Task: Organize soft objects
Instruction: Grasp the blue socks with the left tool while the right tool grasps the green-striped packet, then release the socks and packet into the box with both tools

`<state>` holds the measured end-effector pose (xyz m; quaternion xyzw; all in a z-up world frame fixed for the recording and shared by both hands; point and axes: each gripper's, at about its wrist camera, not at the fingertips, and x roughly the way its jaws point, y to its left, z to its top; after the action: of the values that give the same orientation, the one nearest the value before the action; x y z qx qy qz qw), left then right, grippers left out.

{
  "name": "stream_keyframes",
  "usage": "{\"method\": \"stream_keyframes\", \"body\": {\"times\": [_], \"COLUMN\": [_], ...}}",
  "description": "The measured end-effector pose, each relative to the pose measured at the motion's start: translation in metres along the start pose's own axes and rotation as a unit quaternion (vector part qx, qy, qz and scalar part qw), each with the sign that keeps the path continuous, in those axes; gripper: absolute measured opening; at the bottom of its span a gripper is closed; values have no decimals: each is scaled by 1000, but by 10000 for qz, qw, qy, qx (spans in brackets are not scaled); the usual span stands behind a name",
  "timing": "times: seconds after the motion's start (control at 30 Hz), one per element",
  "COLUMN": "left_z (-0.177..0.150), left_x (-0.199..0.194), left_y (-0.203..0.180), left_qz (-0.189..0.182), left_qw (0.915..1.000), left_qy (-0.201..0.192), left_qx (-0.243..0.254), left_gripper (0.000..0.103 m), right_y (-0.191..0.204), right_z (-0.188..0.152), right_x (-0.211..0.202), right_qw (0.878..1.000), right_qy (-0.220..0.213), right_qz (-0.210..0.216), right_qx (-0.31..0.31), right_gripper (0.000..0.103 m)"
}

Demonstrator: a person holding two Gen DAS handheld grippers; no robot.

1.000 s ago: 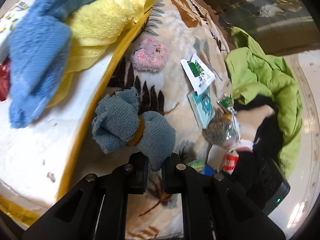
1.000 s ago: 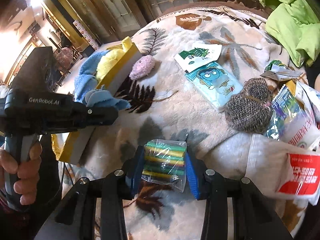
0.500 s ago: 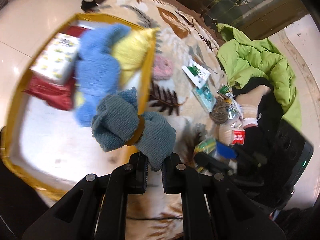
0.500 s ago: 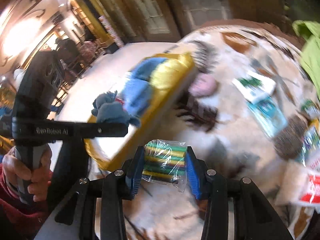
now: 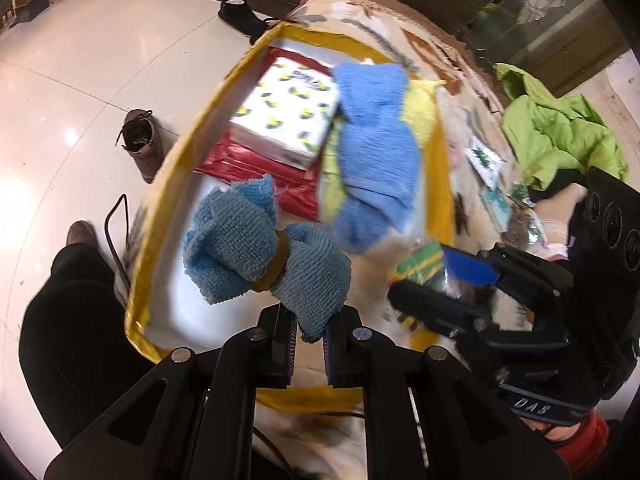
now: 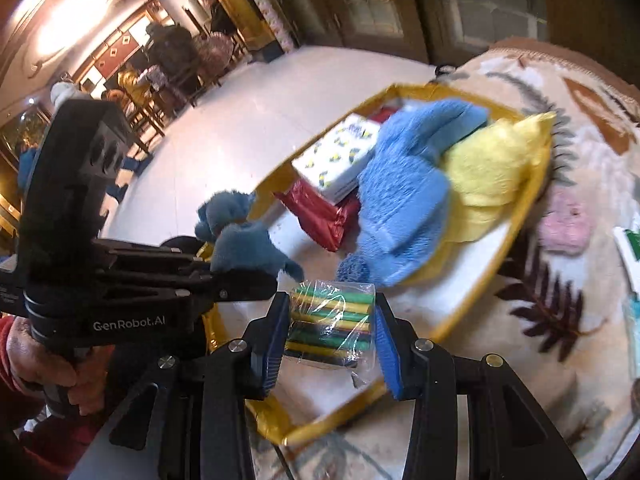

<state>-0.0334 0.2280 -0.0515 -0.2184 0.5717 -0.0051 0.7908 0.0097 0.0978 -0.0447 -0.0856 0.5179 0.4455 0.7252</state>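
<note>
blue cloth bundle [image 5: 264, 256], cinched by a brown band, hangs above the yellow-rimmed tray [image 5: 180, 168], its lower lobe pinched by the left tool [image 5: 310, 338]. in the tray lie a blue towel [image 5: 376, 148], a yellow towel [image 5: 420, 112] and a patterned pack [image 5: 288, 116].

from the right wrist, the right tool [image 6: 330, 336] clamps a clear packet of green and yellow sticks [image 6: 332, 320] over the tray's near end; a pink pad [image 6: 564, 224] sits on the blanket-covered surface [image 6: 552, 380].
</note>
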Motion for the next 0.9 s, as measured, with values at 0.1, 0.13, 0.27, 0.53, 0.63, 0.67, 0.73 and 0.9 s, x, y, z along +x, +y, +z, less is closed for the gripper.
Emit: {"method": "stream_keyframes", "body": {"times": [0.1,0.13,0.27,0.53,0.63,0.67,0.73,0.9], "left_z": [3,3,1,-5,-7,-8,-10,-13], "left_x": [10,12,19,18,13,9,3,-13], "left_y": [10,13,16,19,24,24,21,2], "left_qz": [66,72,266,830,912,866,959,1013], "left_qw": [9999,9999,9996,9964,9958,9961,9951,9932], "left_qy": [82,92,111,-90,-108,-136,-223,-466], "left_qx": [-61,-58,14,112,22,23,83,337], "left_gripper": [8,8,9,36,54,54,63,66], "right_y": [1,2,10,18,15,13,6,-15], "right_z": [3,4,5,-1,-5,-8,-13,-35], "right_x": [16,21,29,23,10,3,-10,-45], "right_qw": [9999,9998,9993,9988,9994,9996,9996,9983], "right_qy": [149,187,245,112,-1,-93,-236,-482], "right_qz": [-7,-15,-162,-324,-265,-219,-164,-75], "right_qx": [-16,-32,-225,-356,-243,-180,-66,314], "right_gripper": [43,43,44,65,77,79,80,83]}}
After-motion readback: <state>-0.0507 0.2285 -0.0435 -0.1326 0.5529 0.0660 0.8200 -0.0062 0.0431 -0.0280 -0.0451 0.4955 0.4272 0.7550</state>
